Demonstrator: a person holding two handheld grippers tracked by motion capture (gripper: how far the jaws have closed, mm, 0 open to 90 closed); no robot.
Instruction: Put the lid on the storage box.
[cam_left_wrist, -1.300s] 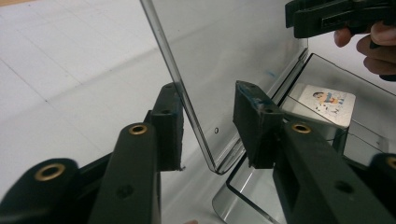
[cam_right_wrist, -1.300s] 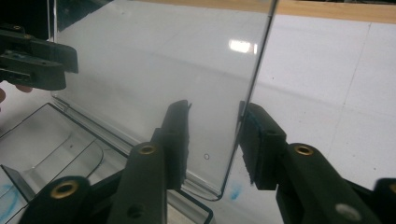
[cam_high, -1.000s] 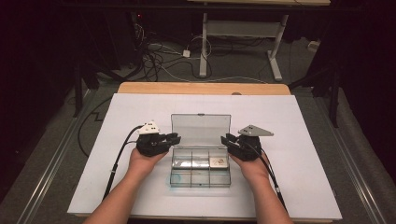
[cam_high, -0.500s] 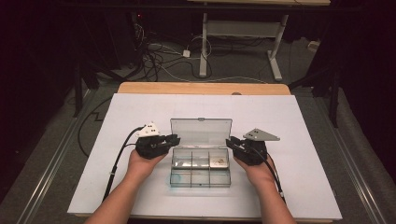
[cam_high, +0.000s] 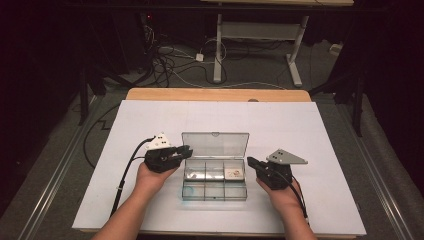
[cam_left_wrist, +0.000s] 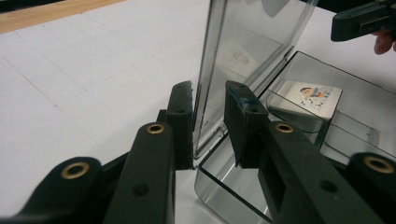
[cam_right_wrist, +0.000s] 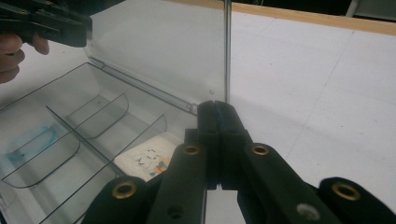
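A clear plastic compartment box (cam_high: 215, 194) lies on the white table cover, its lid (cam_high: 215, 144) standing upright. A small picture card (cam_high: 234, 173) rests in the back right compartment. My left gripper (cam_high: 187, 150) straddles the lid's left edge (cam_left_wrist: 205, 93); a gap shows beside the pads, so it is open around it. My right gripper (cam_high: 250, 161) sits just off the box's right side. Its jaws have just been closing and now meet (cam_right_wrist: 215, 109) with nothing between them. The lid's right edge (cam_right_wrist: 227, 51) rises just beyond the tips.
The white cover (cam_high: 310, 130) has free room on all sides of the box. A wooden table edge (cam_high: 215, 94) runs along the back. Beyond it are cables on the floor (cam_high: 170, 60) and a white desk frame (cam_high: 260, 35). Black cables trail from both grippers toward the front.
My right gripper has drawn away to the right, off the lid's right edge, and its jaws have come together. The left gripper and the upright lid have stayed put.
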